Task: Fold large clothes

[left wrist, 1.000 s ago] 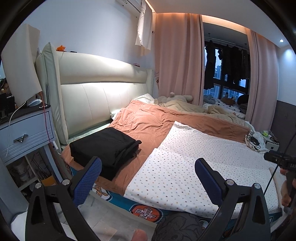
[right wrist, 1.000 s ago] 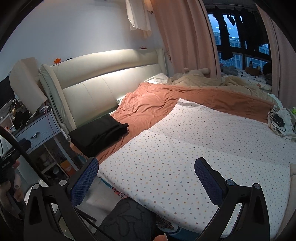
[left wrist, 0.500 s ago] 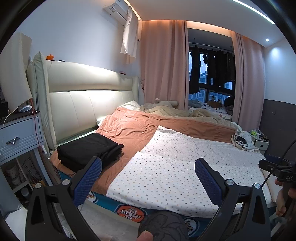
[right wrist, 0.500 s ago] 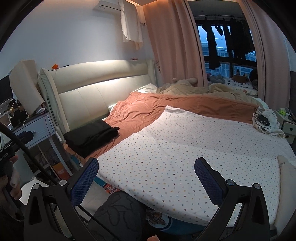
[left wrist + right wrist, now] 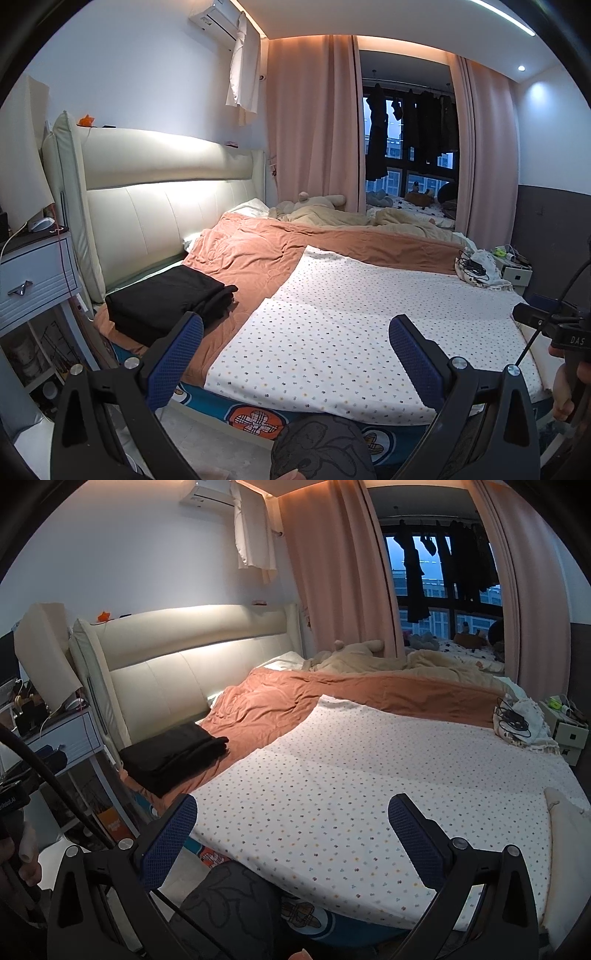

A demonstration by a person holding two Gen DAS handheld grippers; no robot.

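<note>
A folded black garment [image 5: 168, 301] lay at the near left corner of the bed [image 5: 236, 410], on the rust-coloured blanket [image 5: 251, 254], beside a white dotted sheet [image 5: 351, 332] spread flat. Both claws hung above the bed's near edge, well apart from the garment: the left claw [image 5: 295, 354] and the right claw [image 5: 291, 834] were released, holding nothing. The letters "DAS" showed on the right claw's black handle [image 5: 569, 338]. A nightstand [image 5: 33, 273] stood left of the headboard [image 5: 159, 199].
</note>
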